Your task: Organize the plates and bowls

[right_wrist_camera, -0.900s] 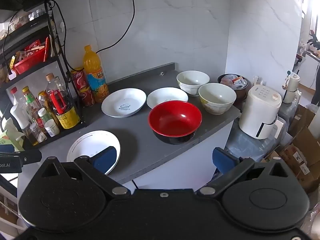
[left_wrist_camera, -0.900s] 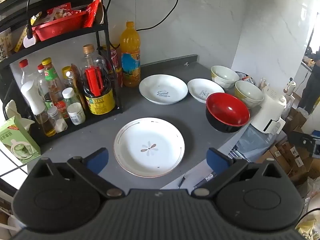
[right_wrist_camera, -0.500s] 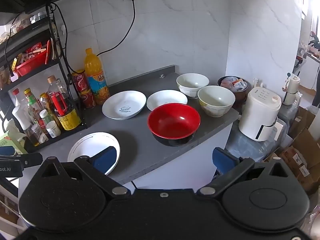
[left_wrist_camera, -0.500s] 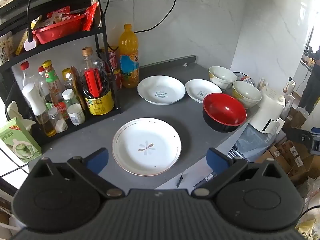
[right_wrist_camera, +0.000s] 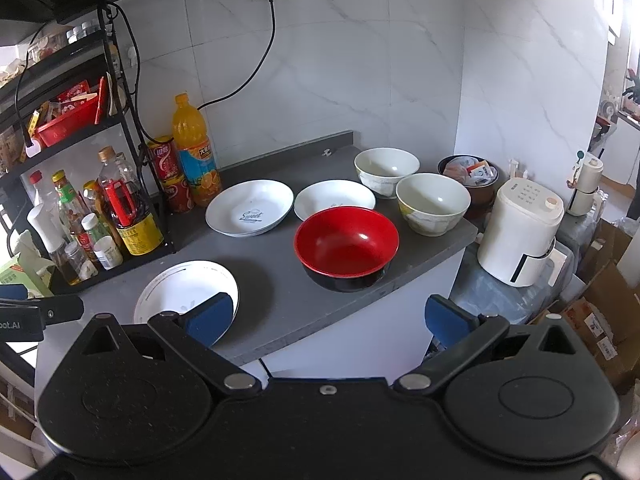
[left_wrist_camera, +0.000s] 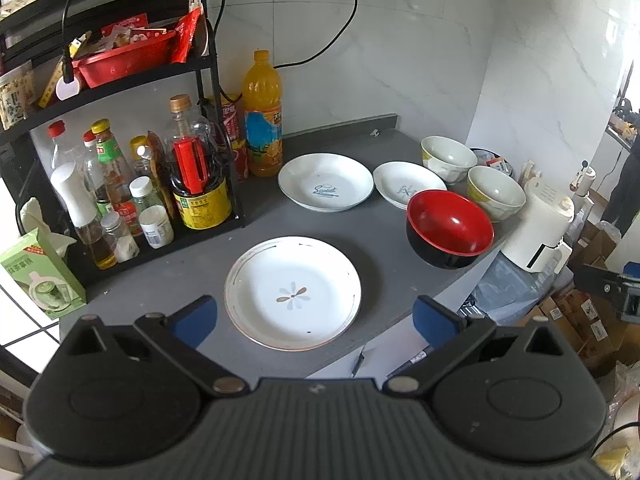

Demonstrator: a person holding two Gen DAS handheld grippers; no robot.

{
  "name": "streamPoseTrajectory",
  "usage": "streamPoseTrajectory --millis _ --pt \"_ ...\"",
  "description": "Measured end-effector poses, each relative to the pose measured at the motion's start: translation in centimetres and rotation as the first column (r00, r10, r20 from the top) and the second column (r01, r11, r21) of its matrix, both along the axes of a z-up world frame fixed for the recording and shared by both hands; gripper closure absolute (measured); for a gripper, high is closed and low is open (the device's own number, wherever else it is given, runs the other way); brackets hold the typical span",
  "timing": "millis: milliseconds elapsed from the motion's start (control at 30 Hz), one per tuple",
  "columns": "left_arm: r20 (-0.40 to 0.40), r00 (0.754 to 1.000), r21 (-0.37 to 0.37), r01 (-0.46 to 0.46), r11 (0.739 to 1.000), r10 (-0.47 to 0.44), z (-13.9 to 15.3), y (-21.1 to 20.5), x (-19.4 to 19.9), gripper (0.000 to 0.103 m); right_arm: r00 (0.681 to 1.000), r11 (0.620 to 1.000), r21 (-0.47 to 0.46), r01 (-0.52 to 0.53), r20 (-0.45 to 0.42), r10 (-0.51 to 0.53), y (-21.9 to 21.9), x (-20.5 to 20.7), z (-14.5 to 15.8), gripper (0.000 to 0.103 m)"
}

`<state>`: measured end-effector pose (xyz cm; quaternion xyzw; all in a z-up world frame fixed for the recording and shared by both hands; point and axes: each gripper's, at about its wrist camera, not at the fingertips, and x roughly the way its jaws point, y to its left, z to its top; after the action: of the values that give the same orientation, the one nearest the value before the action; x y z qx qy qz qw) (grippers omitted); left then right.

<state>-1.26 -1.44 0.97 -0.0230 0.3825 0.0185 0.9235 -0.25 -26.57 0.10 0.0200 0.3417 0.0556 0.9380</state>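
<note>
A grey desk [left_wrist_camera: 208, 264] carries three plates and three bowls, spread singly, nothing stacked yet. Left tongs [left_wrist_camera: 314, 316] gape over the flower plate [left_wrist_camera: 292, 292]; right tongs [right_wrist_camera: 328, 318] gape, empty, near the red bowl [right_wrist_camera: 346, 246].

Both grippers' jaws wide apart, holding nothing.

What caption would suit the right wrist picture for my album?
Open right gripper above a grey countertop holding a red-and-black bowl, two cream bowls and three white plates.

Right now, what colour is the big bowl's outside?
Black, with a red inside; the bowl shows best in the right wrist view.
</note>
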Motion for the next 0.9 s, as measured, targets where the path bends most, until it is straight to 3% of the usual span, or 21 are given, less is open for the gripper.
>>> streamPoseTrajectory --millis 900 --pt "-0.003 1.0 -0.003 -0.023 1.0 0.023 -0.27 0.41 0.24 0.0 1.0 0.999 0.026 0.023 -0.001 -0.023 -0.34 0.24 -0.08 0.0"
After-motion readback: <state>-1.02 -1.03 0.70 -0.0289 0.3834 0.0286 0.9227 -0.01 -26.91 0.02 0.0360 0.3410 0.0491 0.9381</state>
